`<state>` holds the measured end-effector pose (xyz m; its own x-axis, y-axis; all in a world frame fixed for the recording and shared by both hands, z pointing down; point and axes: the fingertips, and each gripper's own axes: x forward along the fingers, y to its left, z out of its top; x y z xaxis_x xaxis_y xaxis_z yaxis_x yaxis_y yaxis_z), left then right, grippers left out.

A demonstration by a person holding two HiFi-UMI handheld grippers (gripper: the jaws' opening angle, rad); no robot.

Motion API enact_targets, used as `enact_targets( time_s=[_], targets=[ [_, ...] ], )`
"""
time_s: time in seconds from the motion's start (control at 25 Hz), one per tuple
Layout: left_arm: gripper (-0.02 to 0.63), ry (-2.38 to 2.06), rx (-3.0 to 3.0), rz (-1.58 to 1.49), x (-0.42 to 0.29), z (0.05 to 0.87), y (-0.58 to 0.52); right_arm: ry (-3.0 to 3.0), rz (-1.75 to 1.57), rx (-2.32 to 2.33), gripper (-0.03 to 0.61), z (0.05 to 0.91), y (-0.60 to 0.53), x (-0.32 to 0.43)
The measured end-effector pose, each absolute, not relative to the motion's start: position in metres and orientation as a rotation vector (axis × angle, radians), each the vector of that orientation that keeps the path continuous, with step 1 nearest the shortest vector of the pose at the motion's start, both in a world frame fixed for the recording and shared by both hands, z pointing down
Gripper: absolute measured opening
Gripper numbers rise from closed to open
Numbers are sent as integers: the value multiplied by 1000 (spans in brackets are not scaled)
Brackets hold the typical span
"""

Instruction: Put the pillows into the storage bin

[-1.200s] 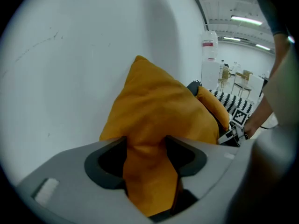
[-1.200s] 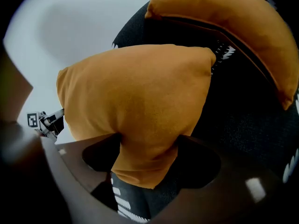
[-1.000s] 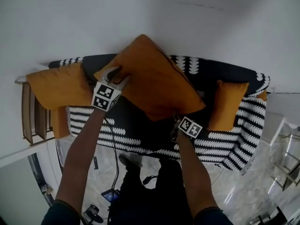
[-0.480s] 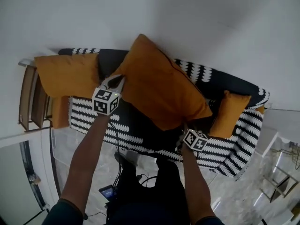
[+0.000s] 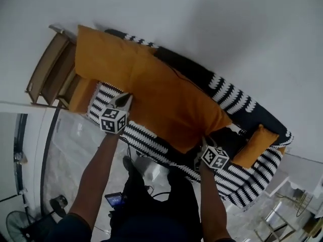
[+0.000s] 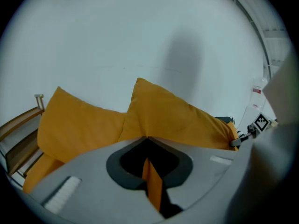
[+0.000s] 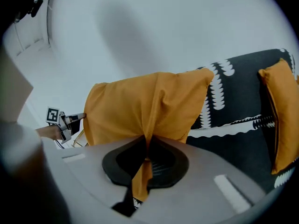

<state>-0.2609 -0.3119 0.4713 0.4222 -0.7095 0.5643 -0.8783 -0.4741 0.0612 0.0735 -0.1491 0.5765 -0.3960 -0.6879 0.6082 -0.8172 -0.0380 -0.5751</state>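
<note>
A large orange pillow (image 5: 171, 105) is held up over a sofa (image 5: 237, 102) draped in a black cover with white patterning. Whether it still touches the seat cannot be told. The left tongs (image 5: 123, 99) are closed on the pillow's edge at about 9 o'clock of the pillow in the head view. In the left gripper view a fold of orange fabric is seen pinched between the jaws, which are pressed together on it. The right tongs (image 5: 206, 144) are clamped on the pillow's corner at about 5 o'clock. In the right gripper view the cloth is seen bunched at the jaw tips, with a strip of it hanging down through the narrow gap. A second orange pillow (image 5: 98, 54) is propped against the sofa's end at 10 o'clock of the held one, just beside it. A smaller orange pillow (image 5: 255, 146) is seen leaning on the sofa at 4 o'clock, apart from the held pillow. A wooden frame (image 5: 48, 69) stands beside the sofa's end at 9 o'clock of the second pillow. A white wall (image 5: 202, 24) fills the 12 o'clock part of the head view.
</note>
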Motion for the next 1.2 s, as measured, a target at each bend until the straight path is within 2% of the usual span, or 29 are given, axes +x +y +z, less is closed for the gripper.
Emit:
enact_targets(
  time_s=[0.32, 0.72, 1.2],
  targets=[
    [5, -1648, 2117, 546, -463, 459, -252, -2193, 1345, 1331, 15, 556, -166, -97],
    [5, -1889, 1856, 452, -706, 456, -141, -2225, 1323, 1016, 15, 555, -130, -331],
    [5, -2050, 1607, 491, -942, 477, -13, -2162, 1396, 744, 15, 583, -56, -573]
  ],
)
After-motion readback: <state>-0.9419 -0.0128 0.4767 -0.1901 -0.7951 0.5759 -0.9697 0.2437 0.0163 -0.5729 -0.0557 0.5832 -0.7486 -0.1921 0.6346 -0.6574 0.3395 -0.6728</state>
